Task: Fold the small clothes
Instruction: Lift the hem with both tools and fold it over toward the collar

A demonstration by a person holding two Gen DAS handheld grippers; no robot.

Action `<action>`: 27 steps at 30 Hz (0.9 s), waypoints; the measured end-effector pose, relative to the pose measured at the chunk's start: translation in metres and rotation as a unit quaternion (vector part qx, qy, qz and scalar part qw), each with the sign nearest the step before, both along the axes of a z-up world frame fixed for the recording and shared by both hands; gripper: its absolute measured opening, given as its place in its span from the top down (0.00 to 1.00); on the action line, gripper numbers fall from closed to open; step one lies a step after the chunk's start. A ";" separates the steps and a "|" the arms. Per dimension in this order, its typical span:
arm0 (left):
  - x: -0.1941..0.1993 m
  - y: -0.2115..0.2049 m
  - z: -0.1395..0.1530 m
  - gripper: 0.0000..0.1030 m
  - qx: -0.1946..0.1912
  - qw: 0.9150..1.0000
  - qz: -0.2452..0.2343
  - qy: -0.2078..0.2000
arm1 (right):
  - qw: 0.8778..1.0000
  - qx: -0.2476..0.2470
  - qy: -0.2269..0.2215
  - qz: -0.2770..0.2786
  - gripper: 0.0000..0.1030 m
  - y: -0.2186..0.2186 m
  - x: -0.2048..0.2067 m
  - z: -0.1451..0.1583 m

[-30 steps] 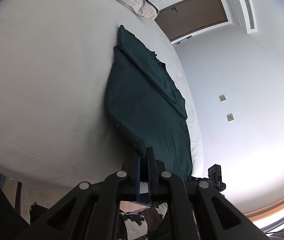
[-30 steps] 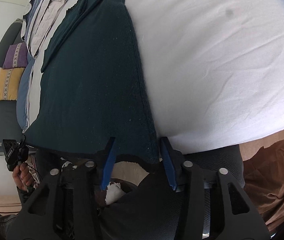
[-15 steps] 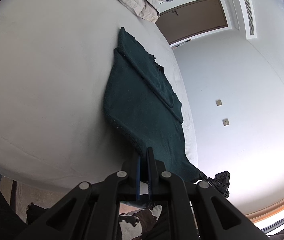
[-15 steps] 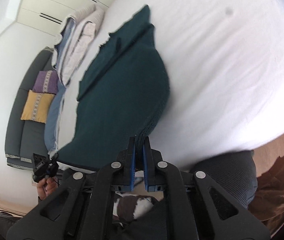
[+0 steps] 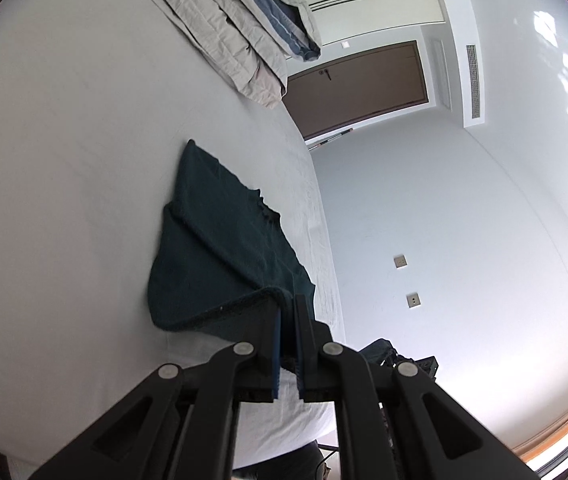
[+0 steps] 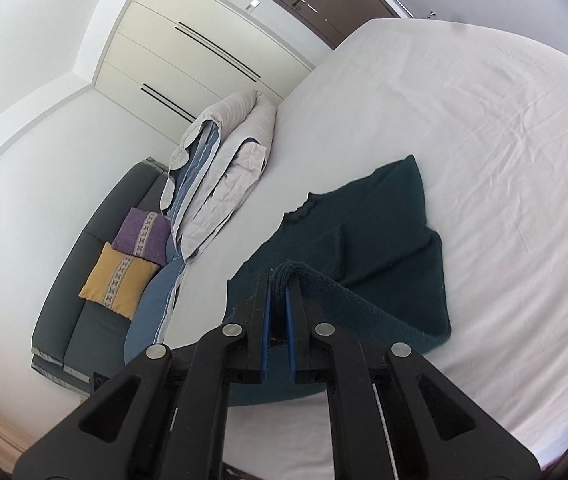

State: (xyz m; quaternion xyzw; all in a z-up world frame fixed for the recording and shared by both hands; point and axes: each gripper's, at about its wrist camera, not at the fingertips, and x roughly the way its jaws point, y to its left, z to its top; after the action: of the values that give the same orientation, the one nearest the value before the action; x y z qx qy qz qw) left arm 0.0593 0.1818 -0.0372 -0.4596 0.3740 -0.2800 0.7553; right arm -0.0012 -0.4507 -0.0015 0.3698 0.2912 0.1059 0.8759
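Since a second ago, both claws have lifted the dark green garment's (image 5: 219, 248) near hem off the white bed (image 5: 63, 160). Left claw (image 5: 288, 312) is clamped on it; door (image 5: 358, 84) beyond. Right claw (image 6: 277, 292) pinches the hem too, the garment (image 6: 388, 232) trailing far-right, sofa (image 6: 95, 280) left.

Bare white sheet (image 6: 464, 120) beyond; folded duvet (image 6: 223, 168) alongside.
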 end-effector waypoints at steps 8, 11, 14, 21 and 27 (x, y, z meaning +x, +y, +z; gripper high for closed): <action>0.105 -0.015 0.007 0.93 0.010 1.000 0.013 0.000 | 0.999 -0.020 0.017 -0.046 0.95 -0.022 0.108 -0.009; 0.144 -0.023 -0.005 0.93 0.026 0.999 0.015 0.018 | 0.997 -0.032 0.035 -0.060 0.95 -0.037 0.149 -0.021; 0.183 -0.029 -0.022 0.93 0.032 0.998 0.023 0.041 | 0.995 -0.038 0.056 -0.071 0.95 -0.047 0.188 -0.041; 0.255 -0.045 -0.053 0.93 0.064 0.994 0.045 0.073 | 0.988 -0.048 0.110 -0.101 0.95 -0.063 0.279 -0.101; 0.284 -0.056 -0.083 0.87 0.097 0.990 0.061 0.086 | 0.975 -0.027 0.175 -0.134 0.92 -0.081 0.334 -0.155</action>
State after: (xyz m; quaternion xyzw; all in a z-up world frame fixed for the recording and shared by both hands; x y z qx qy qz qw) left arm 0.3437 0.1258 -0.1202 -0.4284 0.4340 -0.1556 0.7771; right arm 0.3325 -0.5321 -0.1561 0.3944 0.3903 -0.0862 0.8274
